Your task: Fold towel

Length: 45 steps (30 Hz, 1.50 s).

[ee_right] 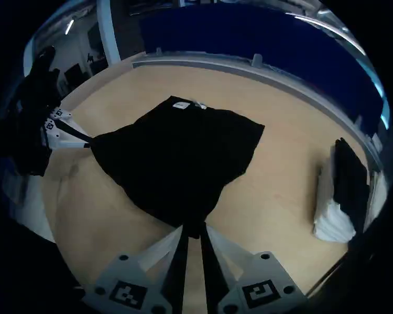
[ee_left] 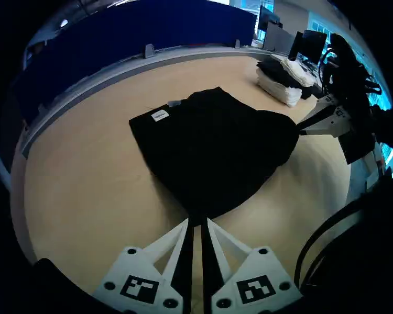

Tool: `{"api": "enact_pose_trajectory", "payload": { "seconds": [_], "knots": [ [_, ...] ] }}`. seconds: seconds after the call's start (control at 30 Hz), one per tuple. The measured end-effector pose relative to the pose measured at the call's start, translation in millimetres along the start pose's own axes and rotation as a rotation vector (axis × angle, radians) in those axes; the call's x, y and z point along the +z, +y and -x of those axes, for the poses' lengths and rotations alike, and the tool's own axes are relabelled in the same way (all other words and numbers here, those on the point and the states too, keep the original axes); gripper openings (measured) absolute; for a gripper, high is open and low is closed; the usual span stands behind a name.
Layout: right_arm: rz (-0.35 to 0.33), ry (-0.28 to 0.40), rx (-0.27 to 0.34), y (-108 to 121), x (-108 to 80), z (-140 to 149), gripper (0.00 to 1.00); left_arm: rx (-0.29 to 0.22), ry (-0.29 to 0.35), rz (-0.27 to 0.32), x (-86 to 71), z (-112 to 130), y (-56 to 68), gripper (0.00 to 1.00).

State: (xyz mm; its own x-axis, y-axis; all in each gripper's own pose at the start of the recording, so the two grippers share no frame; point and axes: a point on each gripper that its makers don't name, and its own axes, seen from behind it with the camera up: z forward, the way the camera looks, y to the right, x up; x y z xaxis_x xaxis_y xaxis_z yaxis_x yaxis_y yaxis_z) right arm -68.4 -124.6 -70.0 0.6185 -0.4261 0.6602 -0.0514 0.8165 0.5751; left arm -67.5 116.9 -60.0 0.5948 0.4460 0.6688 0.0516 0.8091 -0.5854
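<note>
The black fabric towel lies on the light wooden counter, with its near edge raised. The left gripper has its fingers clenched on one towel corner. The right gripper has its fingers clenched on the neighbouring corner. Gripping both corners stretches the edge between them, probably so it can be carried across as one fold. A small white sewn label sits at the far corner. Its writing is too small to read.

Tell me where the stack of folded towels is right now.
The stack of folded towels sits on the wooden table, upper right in the left gripper view beyond the black towel, far right in the right gripper view.
</note>
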Motion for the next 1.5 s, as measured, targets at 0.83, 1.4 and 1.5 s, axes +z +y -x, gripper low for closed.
{"api": "enact_pose_trajectory", "payload": {
  "seconds": [0.83, 1.4, 1.5],
  "knots": [
    [-0.017, 0.040, 0.003, -11.4, -57.5, -27.4, 0.16, -0.072, 0.092, -0.020, -56.1, -36.7, 2.5, 0.09],
    [-0.028, 0.036, 0.006, -19.2, -65.7, -24.8, 0.16, -0.097, 0.101, -0.017, -67.1, -34.4, 8.4, 0.09],
    [-0.029, 0.038, 0.008, -20.5, -67.7, -26.0, 0.16, -0.104, 0.103, -0.015, -69.5, -34.1, 9.9, 0.09]
  ]
}}
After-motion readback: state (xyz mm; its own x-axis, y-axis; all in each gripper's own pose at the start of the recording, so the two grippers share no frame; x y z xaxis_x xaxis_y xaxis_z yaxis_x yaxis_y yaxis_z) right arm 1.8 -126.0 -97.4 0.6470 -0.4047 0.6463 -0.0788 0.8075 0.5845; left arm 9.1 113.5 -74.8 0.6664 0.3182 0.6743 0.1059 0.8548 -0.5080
